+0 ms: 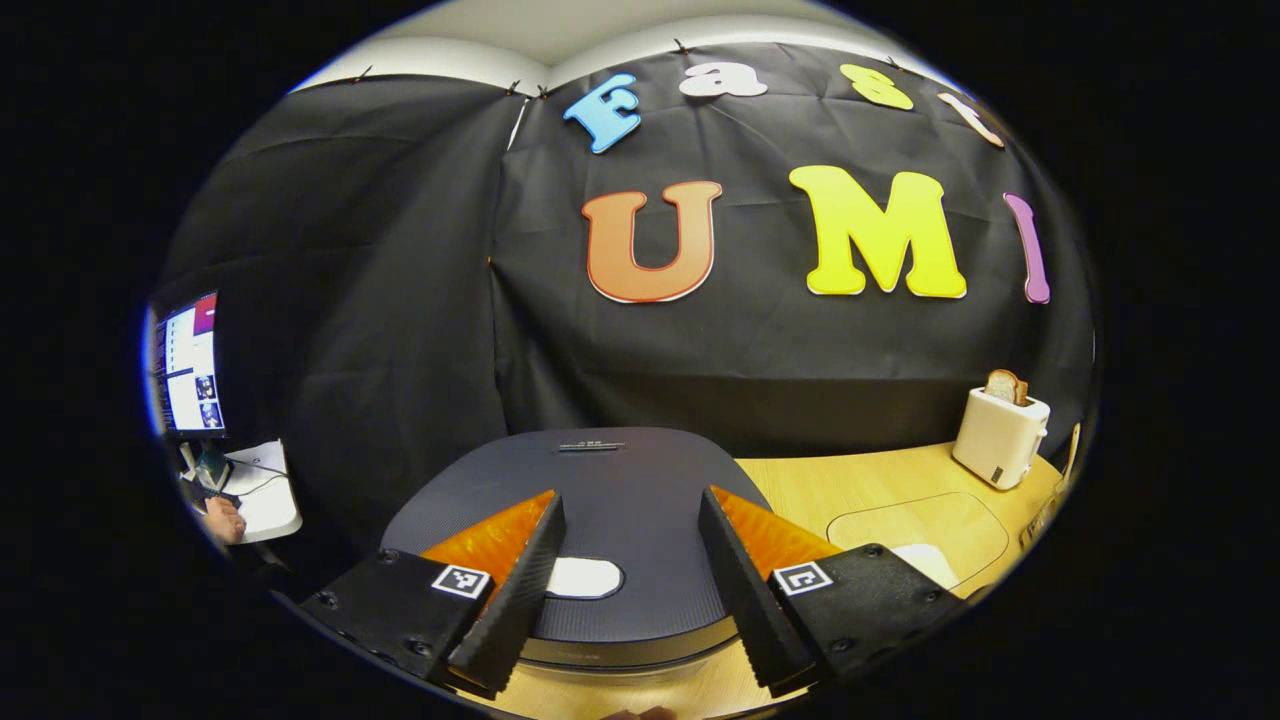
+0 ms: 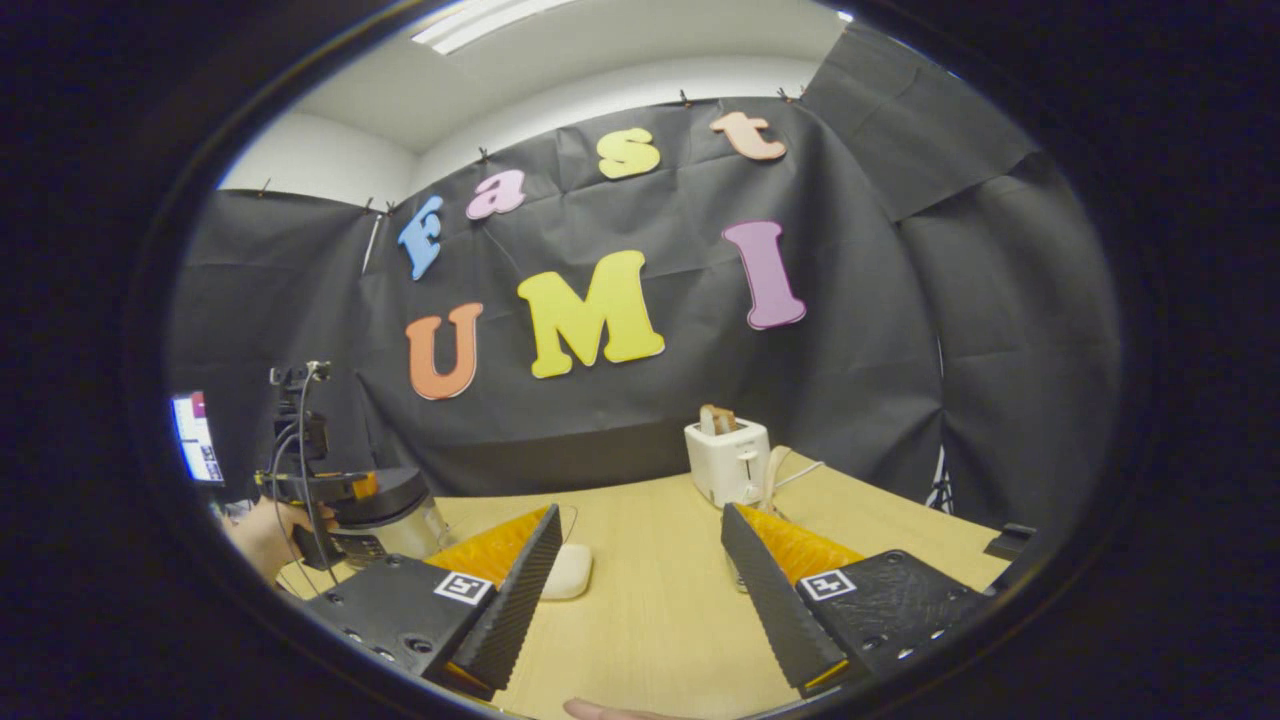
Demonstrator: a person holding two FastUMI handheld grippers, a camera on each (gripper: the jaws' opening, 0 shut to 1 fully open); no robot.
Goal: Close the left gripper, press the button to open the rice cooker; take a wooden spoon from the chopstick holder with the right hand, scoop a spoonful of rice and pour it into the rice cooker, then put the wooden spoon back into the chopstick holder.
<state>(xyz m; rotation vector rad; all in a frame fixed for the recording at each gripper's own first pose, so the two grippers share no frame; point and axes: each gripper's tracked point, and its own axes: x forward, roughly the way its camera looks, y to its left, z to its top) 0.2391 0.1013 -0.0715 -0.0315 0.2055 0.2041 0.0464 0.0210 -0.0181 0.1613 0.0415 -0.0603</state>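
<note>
Wooden table (image 2: 650, 610) spans the booth floor of both views. Rice cooker (image 1: 640, 500) sits at the table's left end, lid down, dark top facing the left gripper view, pale button (image 1: 585, 577) on the near edge of the lid. Left gripper (image 1: 625, 575) hovers over that lid, fingers spread apart, button between them (contact unclear). In the right gripper view, right gripper (image 2: 640, 590) hangs above bare table, fingers wide apart, nothing held. White toaster (image 2: 728, 462) with bread at the back. Monitor (image 1: 188, 365) far left.
</note>
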